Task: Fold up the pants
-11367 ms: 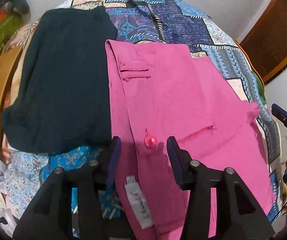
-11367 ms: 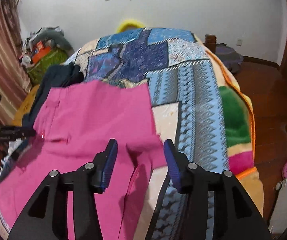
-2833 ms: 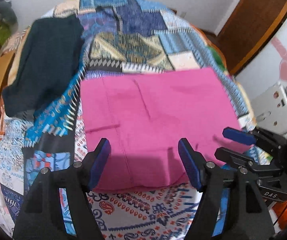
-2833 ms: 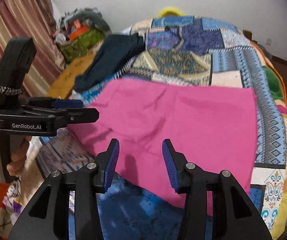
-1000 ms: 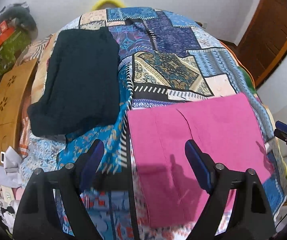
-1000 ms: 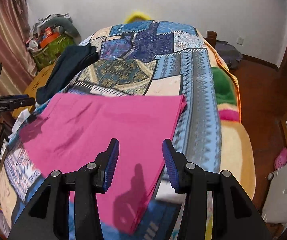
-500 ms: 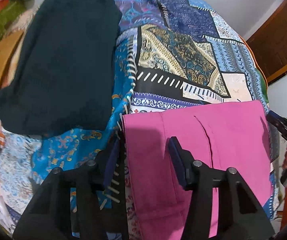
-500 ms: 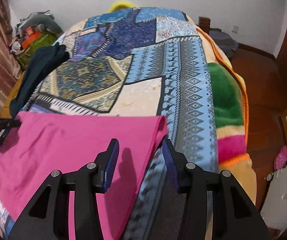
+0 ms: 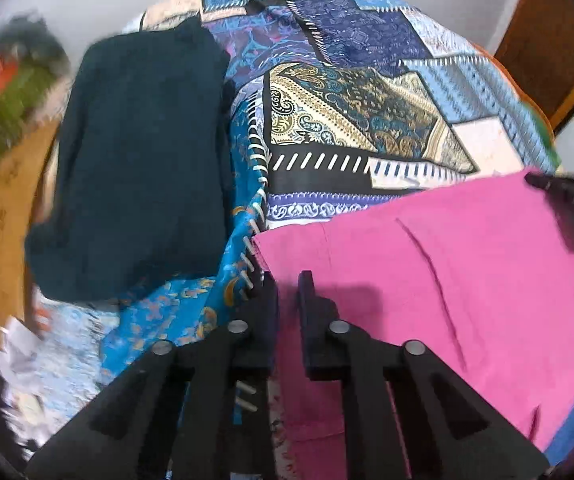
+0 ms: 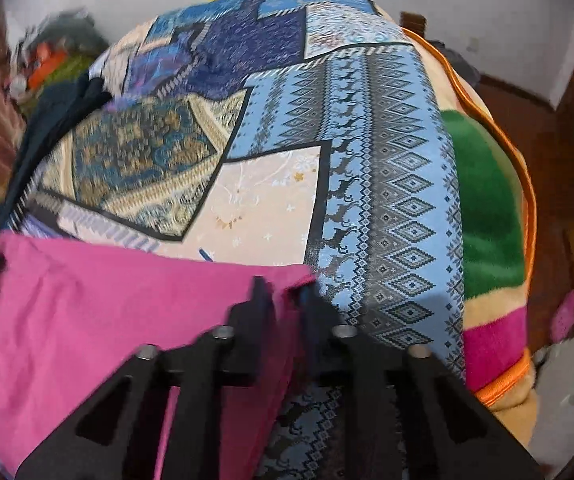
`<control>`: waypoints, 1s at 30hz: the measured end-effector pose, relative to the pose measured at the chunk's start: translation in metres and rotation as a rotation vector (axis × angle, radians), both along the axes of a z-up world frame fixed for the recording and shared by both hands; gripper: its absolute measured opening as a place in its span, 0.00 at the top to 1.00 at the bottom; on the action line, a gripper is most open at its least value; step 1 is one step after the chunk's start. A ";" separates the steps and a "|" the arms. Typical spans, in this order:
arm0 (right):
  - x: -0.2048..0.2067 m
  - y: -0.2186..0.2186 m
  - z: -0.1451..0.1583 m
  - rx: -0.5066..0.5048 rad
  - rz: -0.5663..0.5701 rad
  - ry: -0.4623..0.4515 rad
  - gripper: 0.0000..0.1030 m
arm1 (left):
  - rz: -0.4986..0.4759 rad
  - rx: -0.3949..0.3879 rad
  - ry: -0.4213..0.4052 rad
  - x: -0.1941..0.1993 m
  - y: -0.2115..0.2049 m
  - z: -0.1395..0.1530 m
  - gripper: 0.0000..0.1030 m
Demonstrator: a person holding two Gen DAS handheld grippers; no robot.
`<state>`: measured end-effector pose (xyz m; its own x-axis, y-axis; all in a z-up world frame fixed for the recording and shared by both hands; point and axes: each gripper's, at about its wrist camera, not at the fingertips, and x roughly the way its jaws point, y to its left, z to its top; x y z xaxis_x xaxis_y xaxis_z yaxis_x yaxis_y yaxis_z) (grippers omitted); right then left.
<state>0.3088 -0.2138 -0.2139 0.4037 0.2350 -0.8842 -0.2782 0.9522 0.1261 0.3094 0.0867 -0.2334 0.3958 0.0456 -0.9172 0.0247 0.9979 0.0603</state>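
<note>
Gripping opposite far corners of the pink pants [image 9: 427, 264], two handheld grippers work over a bed draped in a patchwork bedspread [image 9: 359, 120]. The left gripper [image 9: 288, 280] has its fingers drawn nearly together on the corner of the pants nearest the dark garment [image 9: 139, 160], pink cloth filling the narrow gap between them. The right gripper [image 10: 285, 292] is likewise pinched on the pants [image 10: 107, 304] at the opposite corner, the one nearest the green blanket [image 10: 487, 208]; motion blur softens that view, so the exact bite on the fabric is hard to judge.

The pants lie folded into a broad flat panel on the near part of the bedspread [image 10: 387, 160], with a seam running down the middle. Seen from the left wrist, the right gripper [image 9: 567, 194] shows only as a dark, blurred shape at the pants' far edge.

The dark garment lies spread flat on the bedspread beside the pants, apart from them, with a strip of blue patterned cloth between. Beyond the dark garment, off the bed's edge, stand a tan wooden panel [image 9: 3, 216] and a blurred heap of green and orange items [image 9: 11, 92]. The green blanket, trimmed in orange, hangs off the bed side away from the dark garment, above a brown floor [image 10: 527, 128].
</note>
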 end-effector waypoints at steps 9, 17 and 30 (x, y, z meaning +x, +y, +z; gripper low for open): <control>-0.004 0.009 -0.004 -0.137 0.031 -0.060 0.95 | 0.102 0.017 0.033 -0.012 0.032 -0.008 0.99; -0.010 0.001 0.019 -0.085 -0.015 -0.055 0.72 | 0.057 -0.046 -0.015 -0.025 0.030 0.021 0.95; -0.040 0.059 0.081 0.112 0.145 -0.152 0.37 | -0.014 -0.127 -0.069 0.016 -0.006 0.053 0.51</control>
<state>0.2684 -0.1549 -0.1334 0.4853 0.3936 -0.7808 -0.4346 0.8834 0.1752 0.3256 0.0802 -0.1802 0.4581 -0.0753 -0.8857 0.0392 0.9971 -0.0646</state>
